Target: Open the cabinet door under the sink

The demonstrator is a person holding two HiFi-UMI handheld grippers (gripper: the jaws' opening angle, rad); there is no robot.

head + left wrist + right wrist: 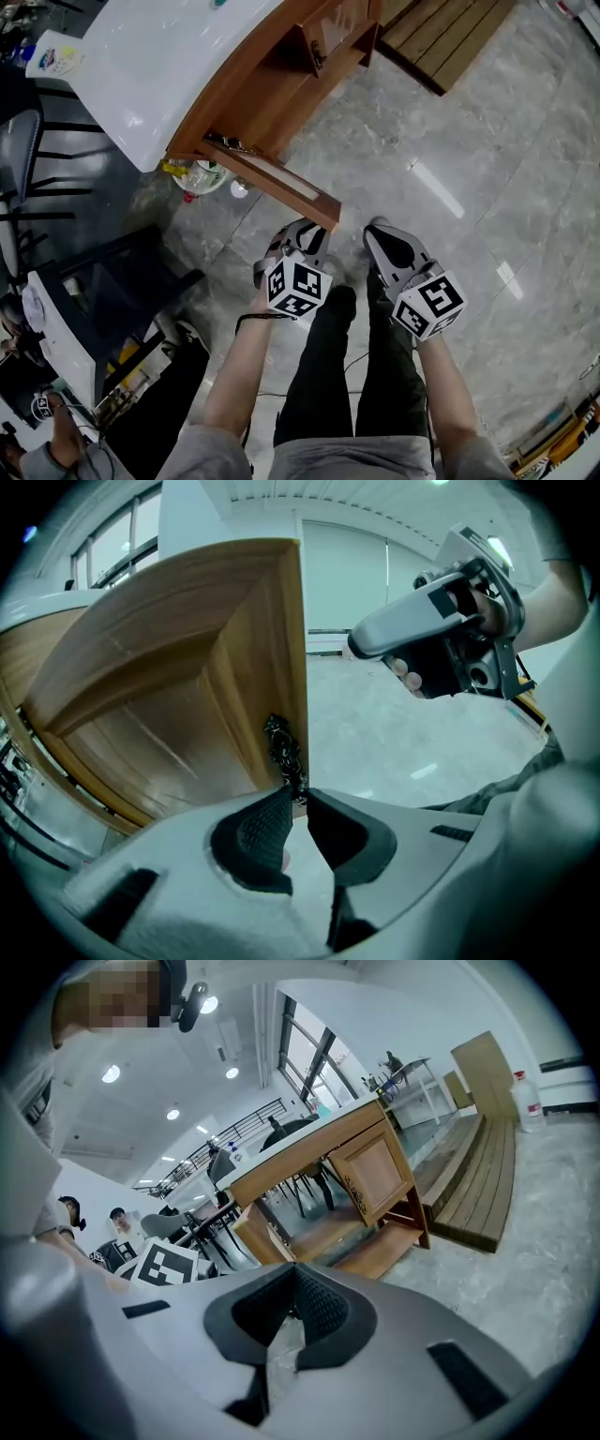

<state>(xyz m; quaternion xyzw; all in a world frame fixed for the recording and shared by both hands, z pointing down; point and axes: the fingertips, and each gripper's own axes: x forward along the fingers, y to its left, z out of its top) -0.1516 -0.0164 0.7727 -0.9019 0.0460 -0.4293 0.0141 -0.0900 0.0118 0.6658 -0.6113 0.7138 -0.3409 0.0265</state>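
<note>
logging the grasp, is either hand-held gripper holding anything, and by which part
Left hand-held gripper pinches the cabinet door's dark handle at its lower end; right hand-held gripper holds nothing.

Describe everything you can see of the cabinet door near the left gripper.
The cabinet door looks like glossy brown wood, with a frame around a sunken middle panel. It stands swung out from under the white counter, its free edge toward the person. A dark, ornate metal handle sits close to that edge. The left gripper has its jaws closed on the handle's lower end.
</note>
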